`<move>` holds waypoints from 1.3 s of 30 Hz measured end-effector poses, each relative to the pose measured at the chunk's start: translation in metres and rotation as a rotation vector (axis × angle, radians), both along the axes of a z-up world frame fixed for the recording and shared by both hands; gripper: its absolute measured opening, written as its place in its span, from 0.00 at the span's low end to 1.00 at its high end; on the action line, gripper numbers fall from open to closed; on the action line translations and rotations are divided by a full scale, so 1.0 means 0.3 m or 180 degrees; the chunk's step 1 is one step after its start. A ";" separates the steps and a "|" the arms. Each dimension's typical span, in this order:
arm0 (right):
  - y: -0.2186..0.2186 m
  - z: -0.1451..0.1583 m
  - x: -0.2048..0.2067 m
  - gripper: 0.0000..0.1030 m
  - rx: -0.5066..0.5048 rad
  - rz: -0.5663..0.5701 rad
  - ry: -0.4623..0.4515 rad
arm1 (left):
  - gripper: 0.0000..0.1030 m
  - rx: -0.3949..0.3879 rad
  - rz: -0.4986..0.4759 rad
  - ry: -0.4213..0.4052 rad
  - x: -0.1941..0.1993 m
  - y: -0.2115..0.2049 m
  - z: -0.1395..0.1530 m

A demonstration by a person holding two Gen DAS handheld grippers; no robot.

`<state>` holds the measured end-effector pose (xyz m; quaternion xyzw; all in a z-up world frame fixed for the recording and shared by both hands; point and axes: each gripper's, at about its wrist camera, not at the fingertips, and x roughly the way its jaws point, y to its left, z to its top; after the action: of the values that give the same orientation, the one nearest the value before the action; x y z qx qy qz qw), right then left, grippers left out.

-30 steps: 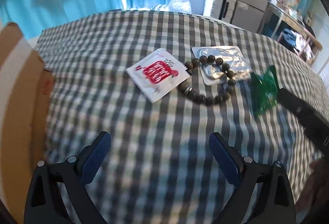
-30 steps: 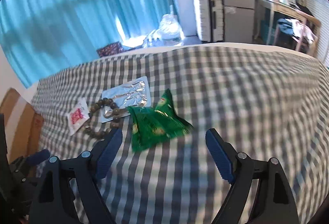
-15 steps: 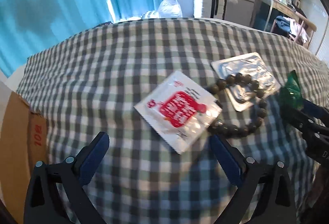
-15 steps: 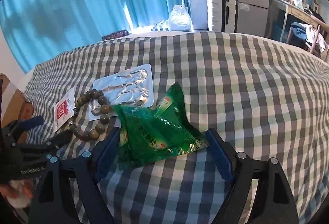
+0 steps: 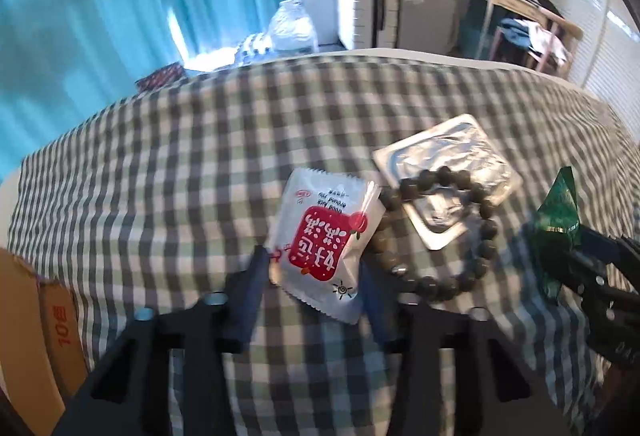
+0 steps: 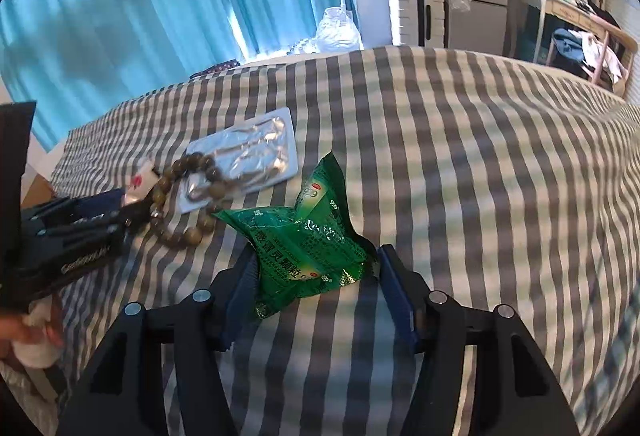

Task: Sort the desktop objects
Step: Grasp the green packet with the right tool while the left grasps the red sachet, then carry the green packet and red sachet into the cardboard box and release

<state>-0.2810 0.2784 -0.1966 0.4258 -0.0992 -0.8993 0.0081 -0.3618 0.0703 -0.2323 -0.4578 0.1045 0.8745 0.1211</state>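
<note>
A: State the left gripper (image 5: 314, 272) condition.

B: Jaws are closing. The red-and-white sachet (image 5: 326, 240) lies between the fingers; both pads sit against its two side edges, and its near end reaches past them toward the camera.

A: Right gripper (image 6: 316, 276)?

B: Jaws are closing, with the green packet (image 6: 302, 240) between the fingers. The left pad meets the packet's crumpled edge; the right pad is at its opposite corner, and firm contact there cannot be confirmed.

A: Locate the items relative to the bead bracelet (image 5: 442, 232).

B: All rest on the checked cloth (image 5: 180, 164). In the left wrist view, the sachet lies to the left of the bracelet, its edge touching the beads. The silver blister pack (image 5: 448, 164) lies partly under the bracelet's far side. The green packet lies to the right of the bracelet, apart from it in this view; in the right wrist view one tip nearly reaches the beads. A cardboard box (image 5: 28, 320) stands well to the left, past the sachet.
</note>
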 end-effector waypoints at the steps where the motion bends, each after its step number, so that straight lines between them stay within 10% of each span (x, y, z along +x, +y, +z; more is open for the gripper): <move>1: -0.002 0.002 0.015 0.54 -0.0031 0.0004 -0.0017 | 0.21 0.0029 -0.0011 -0.0038 -0.005 0.006 -0.003; 4: -0.015 0.016 0.066 0.54 -0.0042 0.0028 -0.0045 | 0.07 0.0087 0.0007 -0.0090 0.001 0.013 0.002; 25: -0.114 0.367 0.531 0.53 -0.0378 0.0127 0.0219 | 0.07 0.0541 0.0118 -0.0106 0.542 -0.096 0.352; 39: -0.298 0.616 0.870 0.53 -0.0211 0.0432 0.0545 | 0.07 0.0657 0.0097 0.0330 0.840 -0.195 0.596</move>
<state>-0.0199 0.1889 -0.0117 0.3526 -0.0989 -0.9260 0.0916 -0.1100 0.0119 -0.0536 -0.3986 0.0130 0.9049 0.1488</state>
